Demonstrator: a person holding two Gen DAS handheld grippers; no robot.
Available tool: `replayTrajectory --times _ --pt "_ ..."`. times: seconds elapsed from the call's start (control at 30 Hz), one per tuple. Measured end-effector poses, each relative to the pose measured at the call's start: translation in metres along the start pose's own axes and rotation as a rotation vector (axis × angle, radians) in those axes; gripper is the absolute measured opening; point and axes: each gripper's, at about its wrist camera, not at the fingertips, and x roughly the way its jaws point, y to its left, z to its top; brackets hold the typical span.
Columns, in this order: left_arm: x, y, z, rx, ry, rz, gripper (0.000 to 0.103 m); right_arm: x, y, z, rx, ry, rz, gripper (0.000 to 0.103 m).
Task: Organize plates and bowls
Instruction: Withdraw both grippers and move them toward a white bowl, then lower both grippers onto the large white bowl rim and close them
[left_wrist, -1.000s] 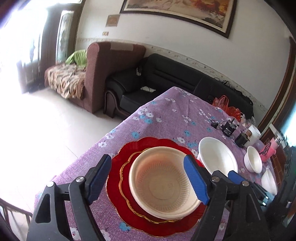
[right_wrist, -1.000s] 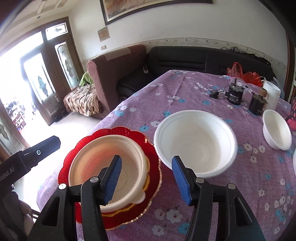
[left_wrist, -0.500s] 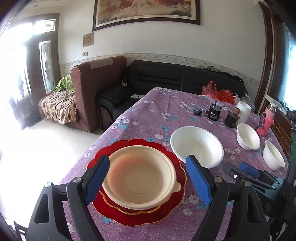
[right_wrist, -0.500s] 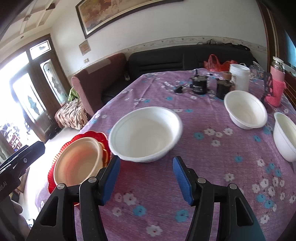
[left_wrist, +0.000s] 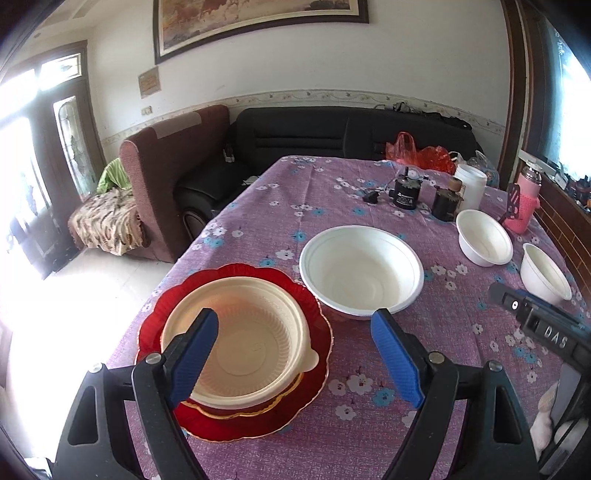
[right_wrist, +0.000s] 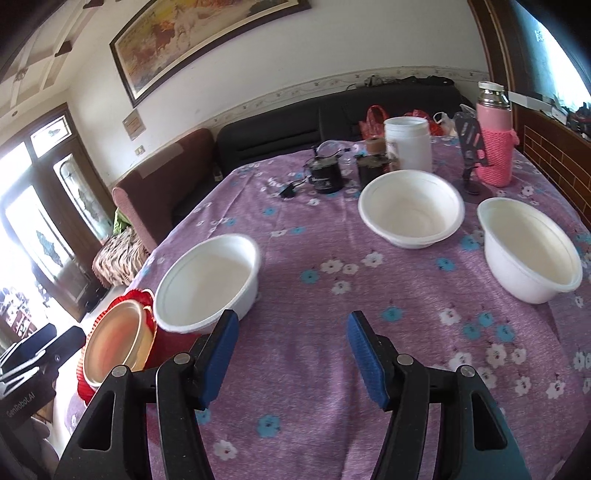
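We are looking at a job that seems partly done. At the near left corner of the worktop (left_wrist: 332, 184), a cream bowl (left_wrist: 240, 339) is sitting on a small gold-rimmed plate, barely visible beneath it, and both are resting on a red scalloped plate (left_wrist: 236, 417), so one stack is already standing. Just beside it, the large white bowl (left_wrist: 360, 271) is sitting alone, its rim close to the red plate. Farther right, two smaller white bowls (right_wrist: 412, 208) (right_wrist: 530, 251) are standing apart from each other, not nested.

We are holding the left tool (left_wrist: 295, 354) wide open and empty, hovering over the stack. Our right tool (right_wrist: 291, 354) is likewise spread wide, gripping nothing, pointing over bare cloth between the bowls. By our judgement, the three white bowls are awaiting gathering.
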Motion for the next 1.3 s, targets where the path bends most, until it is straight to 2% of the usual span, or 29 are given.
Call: replayTrajectory --times 0.13,0.23,0.33,0.47,0.57,0.7,0.9,1.17,1.23,1.3 --pt "0.009 0.016 0.022 -0.059 0.042 -0.096 0.084 -0.008 -0.011 0.021 0.019 -0.043 -0.022 0.066" --pt "0.023 0.032 0.047 -0.128 0.075 -0.155 0.084 -0.012 -0.011 0.038 0.033 -0.078 -0.022 0.07" --pt "0.039 0.032 0.064 -0.13 0.092 -0.164 0.085 -0.005 -0.007 0.051 0.058 -0.087 0.0 0.072" --pt "0.075 0.023 0.082 -0.128 0.153 -0.197 0.085 0.028 0.0 0.055 0.124 -0.028 0.077 0.073" --pt "0.118 0.019 0.088 -0.16 0.271 -0.231 0.085 0.063 0.008 0.046 0.155 0.055 0.119 0.073" --pt "0.155 0.015 0.089 -0.18 0.358 -0.234 0.085 0.099 0.015 0.03 0.142 0.14 0.133 0.073" --pt "0.19 0.01 0.093 -0.173 0.387 -0.19 0.084 0.121 0.018 0.017 0.107 0.193 0.16 0.073" --pt "0.217 -0.008 0.091 -0.156 0.462 -0.254 0.084 0.131 0.022 0.012 0.114 0.2 0.202 0.073" --pt "0.217 -0.018 0.088 -0.128 0.482 -0.281 0.084 0.134 0.023 0.01 0.119 0.205 0.214 0.068" --pt "0.212 -0.027 0.088 -0.085 0.47 -0.273 0.082 0.137 0.022 0.009 0.122 0.216 0.218 0.061"
